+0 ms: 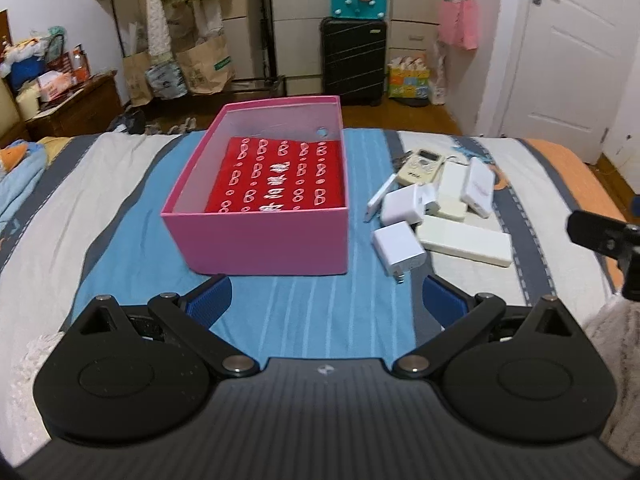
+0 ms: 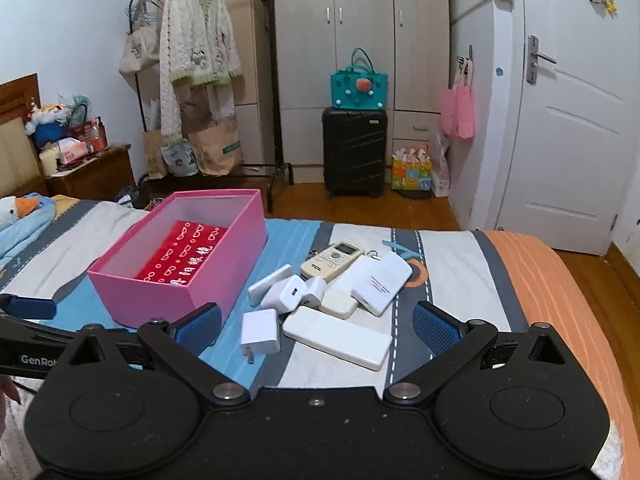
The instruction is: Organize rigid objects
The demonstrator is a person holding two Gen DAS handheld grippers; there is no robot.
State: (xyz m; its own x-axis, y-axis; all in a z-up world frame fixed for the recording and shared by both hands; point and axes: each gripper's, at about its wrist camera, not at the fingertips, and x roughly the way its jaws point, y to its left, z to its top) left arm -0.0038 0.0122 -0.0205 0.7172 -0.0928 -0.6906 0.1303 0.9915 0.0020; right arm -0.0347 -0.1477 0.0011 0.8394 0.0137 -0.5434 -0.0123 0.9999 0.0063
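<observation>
A pink open box (image 1: 264,236) (image 2: 168,292) sits on the bed with a red patterned pouch (image 1: 280,176) (image 2: 180,258) inside. To its right lies a pile of white rigid items: a long power bank (image 1: 466,240) (image 2: 338,338), a plug charger (image 1: 398,248) (image 2: 260,330), more chargers (image 2: 286,294), a beige remote (image 1: 422,164) (image 2: 332,260), and a white case (image 2: 382,280). My left gripper (image 1: 326,296) is open and empty, just in front of the box. My right gripper (image 2: 316,322) is open and empty, just short of the pile.
The bed (image 2: 460,248) has a striped blue, white and orange cover. A blue plush duck (image 2: 20,210) lies at the left. Beyond the bed stand a black suitcase (image 2: 354,152), a clothes rack (image 2: 192,80), a wardrobe and a white door (image 2: 568,120).
</observation>
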